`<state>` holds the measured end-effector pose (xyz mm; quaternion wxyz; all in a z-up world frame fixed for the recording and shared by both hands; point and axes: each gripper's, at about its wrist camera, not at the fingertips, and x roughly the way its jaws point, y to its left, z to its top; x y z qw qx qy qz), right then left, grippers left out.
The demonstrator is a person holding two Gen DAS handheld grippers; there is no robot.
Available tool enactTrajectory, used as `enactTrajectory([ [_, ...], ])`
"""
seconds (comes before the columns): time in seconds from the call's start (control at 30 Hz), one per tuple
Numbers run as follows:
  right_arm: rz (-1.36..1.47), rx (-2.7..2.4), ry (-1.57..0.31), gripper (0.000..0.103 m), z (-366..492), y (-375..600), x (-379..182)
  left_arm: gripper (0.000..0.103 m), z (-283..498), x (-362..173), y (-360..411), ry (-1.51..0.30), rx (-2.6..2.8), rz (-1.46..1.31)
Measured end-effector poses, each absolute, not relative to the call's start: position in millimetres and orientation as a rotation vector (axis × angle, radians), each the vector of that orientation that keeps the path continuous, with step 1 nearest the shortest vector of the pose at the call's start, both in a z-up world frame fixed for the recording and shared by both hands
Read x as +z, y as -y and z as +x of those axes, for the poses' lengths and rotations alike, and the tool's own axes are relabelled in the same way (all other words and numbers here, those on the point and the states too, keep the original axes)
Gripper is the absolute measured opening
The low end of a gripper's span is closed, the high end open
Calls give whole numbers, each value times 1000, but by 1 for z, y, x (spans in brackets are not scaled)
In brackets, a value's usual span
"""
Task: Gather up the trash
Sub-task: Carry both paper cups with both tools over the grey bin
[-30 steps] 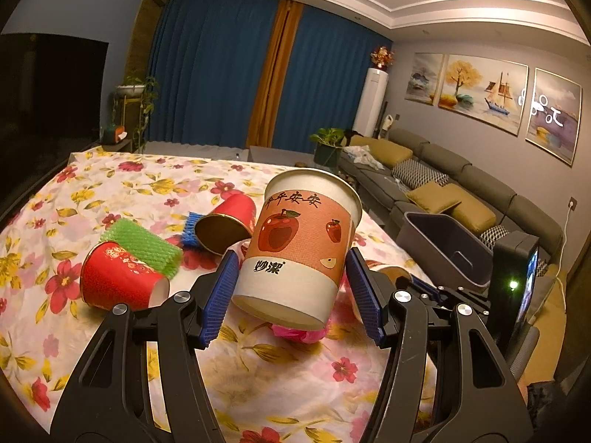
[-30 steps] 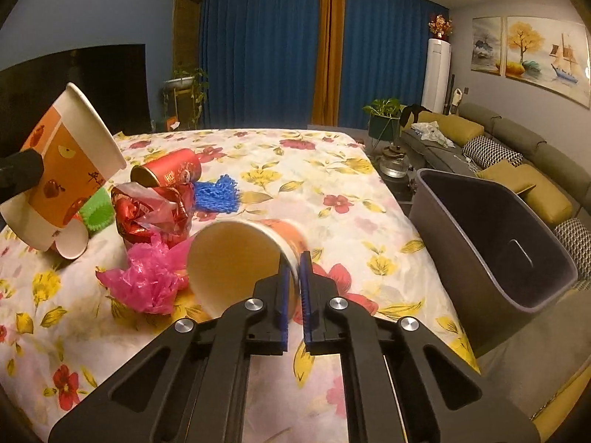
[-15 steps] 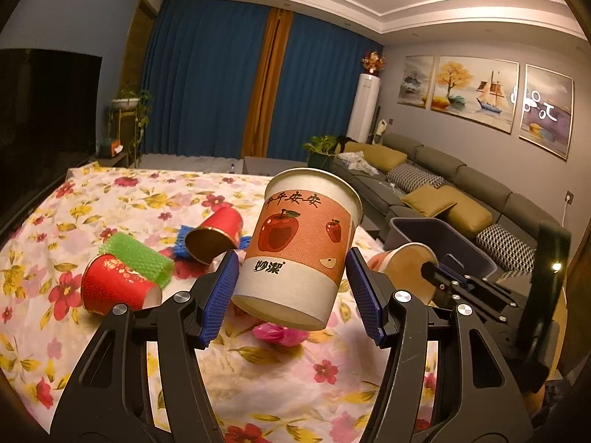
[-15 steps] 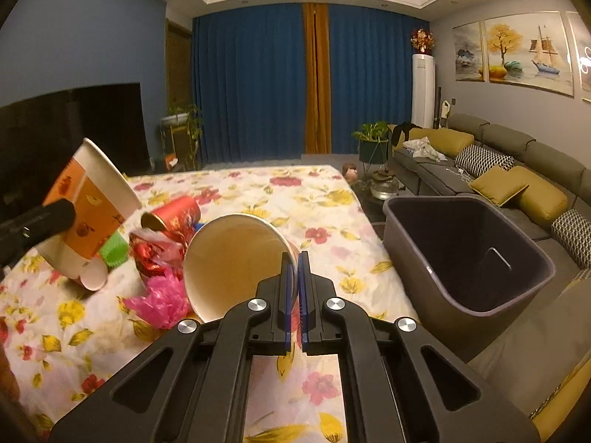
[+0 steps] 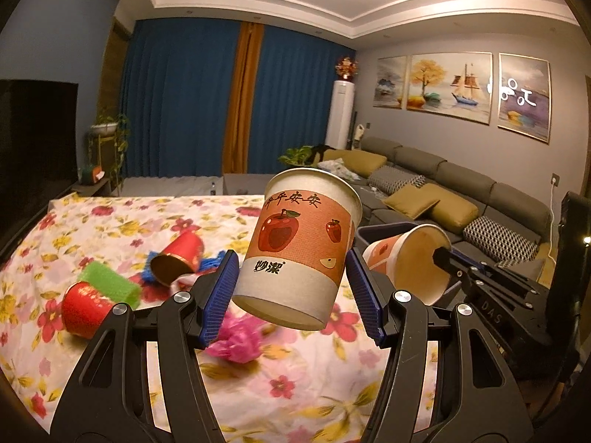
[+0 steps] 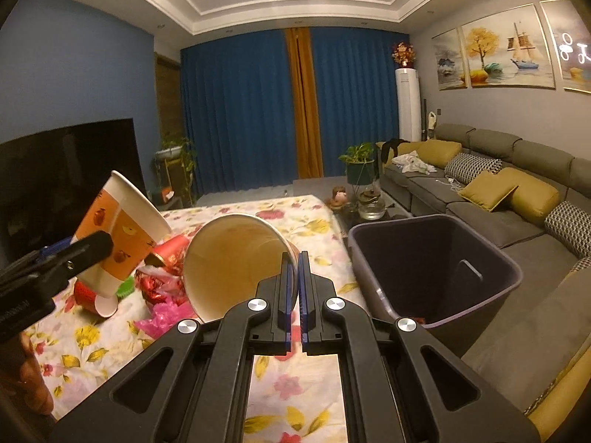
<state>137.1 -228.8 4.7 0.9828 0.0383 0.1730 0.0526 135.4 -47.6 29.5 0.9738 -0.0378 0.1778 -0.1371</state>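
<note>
My left gripper [image 5: 291, 288] is shut on a tall paper cup with apple prints [image 5: 299, 247], held tilted above the floral table; the same apple cup [image 6: 118, 236] shows at the left of the right wrist view. My right gripper [image 6: 294, 288] is shut on the rim of a second paper cup [image 6: 236, 258], its mouth facing the camera; this second cup [image 5: 410, 258] hangs right of the left gripper. A dark plastic bin [image 6: 436, 269] stands open beside the table's right edge, just right of the right gripper.
On the floral tablecloth [image 5: 277, 387] lie two red cups [image 5: 85, 306] [image 5: 181, 258], a green foam net [image 5: 110, 284], a blue one [image 5: 210, 262], pink crumpled plastic [image 5: 240, 339] and red foil [image 6: 151, 288]. A grey sofa [image 6: 498, 199] runs along the right wall.
Both grippers have risen with their cups and shifted toward the bin. The right gripper's cup has come up off the table, and the bin now sits closer in the right wrist view.
</note>
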Motion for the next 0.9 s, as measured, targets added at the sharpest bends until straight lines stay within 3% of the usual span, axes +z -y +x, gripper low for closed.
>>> enactTrajectory([
  [0.9,143,-110,-208,4,127,336,45,59,190,45,169,-313,-419,-7],
])
